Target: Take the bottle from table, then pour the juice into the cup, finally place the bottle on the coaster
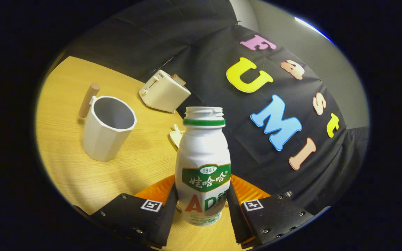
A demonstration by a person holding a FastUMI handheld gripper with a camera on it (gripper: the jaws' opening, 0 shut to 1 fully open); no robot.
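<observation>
The hand-held gripper (pixel 201 209) is clamping the uncapped bottle (pixel 203 164) between both fingers, above the orange coaster (pixel 155 191) near the counter (pixel 65 139) edge. The white cup (pixel 107 128) is standing well apart, beyond the fingers, toaster (pixel 163 92) behind it.

Gripper (pixel 202 212): two black fingers (pixel 145 218), broad and blocky, matte on top. Flat upper plates with angled edges, tapering inward to thick dark pads on the inner faces. One small white square tag with a black-and-white coded marking near the inner corner of each plate. Small silver screws dotted along the plates' outer edges, several on the right, fewer on the left.
</observation>
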